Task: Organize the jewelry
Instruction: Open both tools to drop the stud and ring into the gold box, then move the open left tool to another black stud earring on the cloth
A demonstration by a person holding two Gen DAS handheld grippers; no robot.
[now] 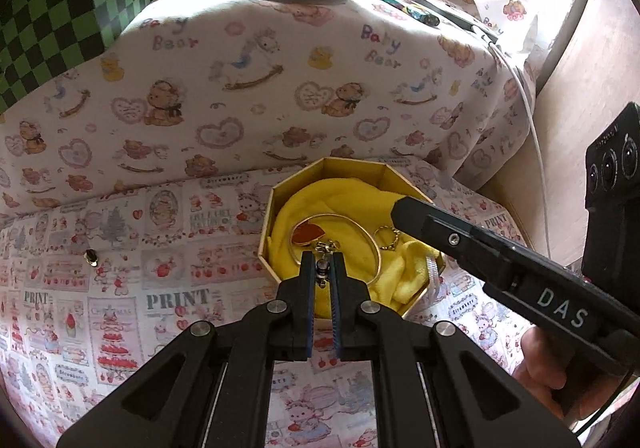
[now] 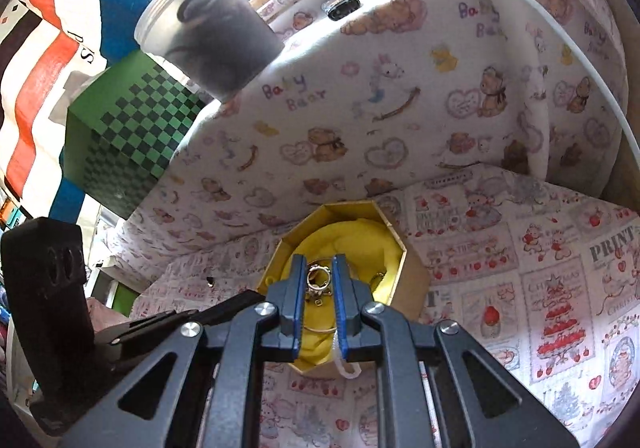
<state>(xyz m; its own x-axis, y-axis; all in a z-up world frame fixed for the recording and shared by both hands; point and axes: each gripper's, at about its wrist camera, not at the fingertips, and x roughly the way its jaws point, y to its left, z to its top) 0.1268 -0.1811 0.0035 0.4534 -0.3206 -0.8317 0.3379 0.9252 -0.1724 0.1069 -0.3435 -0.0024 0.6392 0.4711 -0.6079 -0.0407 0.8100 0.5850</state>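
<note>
While the left gripper (image 1: 322, 268) pinches a small earring right over the octagonal box (image 1: 416, 168), the right gripper (image 2: 318, 280) squeezes a beaded ring above the same yellow cloth (image 1: 304, 204), just as close.

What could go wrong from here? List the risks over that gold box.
1. The left gripper pinches only a small silver charm; it could slip onto the patterned tablecloth.
2. The right gripper holds a beaded gold ring lightly; it may drop.
3. Both grippers crowd the octagonal gold box, risking a collision or snagging the thin gold bangle.
</note>
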